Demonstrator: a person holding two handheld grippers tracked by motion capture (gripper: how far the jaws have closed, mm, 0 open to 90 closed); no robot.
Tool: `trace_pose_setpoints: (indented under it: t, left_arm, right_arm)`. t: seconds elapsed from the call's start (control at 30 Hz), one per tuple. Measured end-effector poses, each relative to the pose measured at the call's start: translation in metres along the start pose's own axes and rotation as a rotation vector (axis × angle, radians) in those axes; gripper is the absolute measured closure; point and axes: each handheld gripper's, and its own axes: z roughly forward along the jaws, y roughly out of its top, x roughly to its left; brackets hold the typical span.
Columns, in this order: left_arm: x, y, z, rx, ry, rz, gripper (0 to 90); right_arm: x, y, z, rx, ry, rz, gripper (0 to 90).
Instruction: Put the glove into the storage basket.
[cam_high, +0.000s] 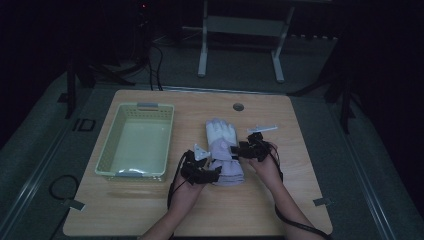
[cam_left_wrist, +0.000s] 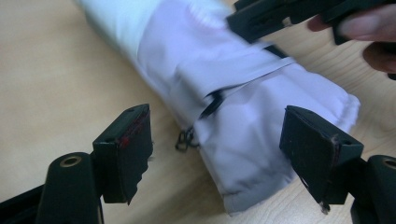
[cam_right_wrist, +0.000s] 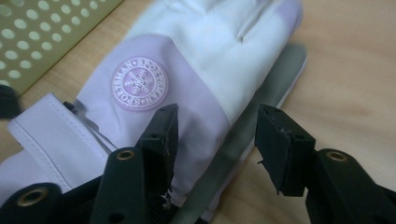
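A white and lilac winter glove (cam_high: 222, 145) lies in the middle of the wooden table (cam_high: 290, 200), fingers pointing away from me. My left gripper (cam_high: 212, 172) is at its cuff on the left side. In the left gripper view the cuff of the glove (cam_left_wrist: 252, 140) lies between the jaws of my left gripper (cam_left_wrist: 219, 140), which stand apart with a gap on the left. My right gripper (cam_high: 241, 149) is at the glove's right edge. Its jaws (cam_right_wrist: 222, 135) straddle that edge of the glove (cam_right_wrist: 201, 56) near a round snowflake badge (cam_right_wrist: 139, 84), without pressing it.
A pale green perforated basket (cam_high: 105, 155) stands left of the glove, and its wall shows in the right gripper view (cam_right_wrist: 37, 32). A round cable hole (cam_high: 238, 106) sits at the table's far edge. Bare wood lies right of the glove and near the front edge.
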Motion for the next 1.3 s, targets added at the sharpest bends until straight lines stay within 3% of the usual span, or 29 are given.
trace_pose_setpoints:
  t: [0.13, 0.23, 0.3, 0.33, 0.4, 0.43, 0.53, 0.57, 0.67, 0.7, 0.8, 0.9, 1.03, 1.13, 1.3]
  left_arm:
    - [0.003, -0.007, 0.007, 0.018, -0.026, -0.049, 30.5]
    - [0.009, -0.016, 0.018, 0.059, -0.091, -0.097, 30.5]
    - [0.011, -0.019, 0.02, 0.064, -0.104, -0.109, 30.5]
    - [0.016, -0.022, 0.025, 0.07, -0.148, -0.157, 30.5]
    - [0.018, -0.023, 0.026, 0.074, -0.163, -0.165, 31.5]
    - [0.022, -0.024, 0.028, 0.078, -0.194, -0.185, 32.2]
    - [0.024, -0.024, 0.03, 0.081, -0.222, -0.184, 38.4]
    - [0.025, -0.024, 0.031, 0.09, -0.253, -0.183, 41.5]
    - [0.026, -0.023, 0.033, 0.102, -0.284, -0.185, 49.0]
    - [0.027, -0.022, 0.034, 0.114, -0.303, -0.189, 51.4]
    - [0.027, -0.02, 0.033, 0.125, -0.31, -0.182, 64.4]
    - [0.025, -0.015, 0.029, 0.148, -0.309, -0.172, 70.9]
    - [0.022, -0.009, 0.026, 0.174, -0.306, -0.147, 73.6]
    - [0.022, -0.005, 0.023, 0.183, -0.308, -0.137, 74.2]
    - [0.022, 0.006, 0.012, 0.183, -0.3, -0.105, 74.3]
  right_arm:
    - [-0.006, -0.006, 0.005, 0.036, 0.039, 0.04, 45.7]
    - [-0.015, -0.013, 0.012, 0.081, 0.087, 0.096, 44.1]
    - [-0.017, -0.014, 0.013, 0.085, 0.102, 0.111, 44.0]
    - [-0.021, -0.017, 0.016, 0.097, 0.132, 0.157, 44.3]
    - [-0.023, -0.018, 0.017, 0.105, 0.152, 0.177, 45.6]
    - [-0.025, -0.019, 0.019, 0.111, 0.174, 0.192, 47.9]
    - [-0.026, -0.019, 0.02, 0.115, 0.202, 0.195, 51.7]
    - [-0.026, -0.019, 0.02, 0.119, 0.214, 0.199, 57.0]
    - [-0.025, -0.019, 0.02, 0.116, 0.213, 0.2, 61.0]
    - [-0.022, -0.019, 0.02, 0.114, 0.208, 0.193, 67.3]
    - [-0.016, -0.017, 0.019, 0.109, 0.171, 0.159, 72.7]
    - [0.001, -0.016, 0.015, 0.076, 0.071, 0.059, 77.4]
    - [0.014, -0.015, 0.012, 0.064, -0.005, -0.019, 79.2]
    - [0.021, -0.012, 0.008, 0.061, -0.035, -0.043, 79.6]
    - [0.027, -0.005, 0.001, 0.036, -0.04, -0.05, 79.6]
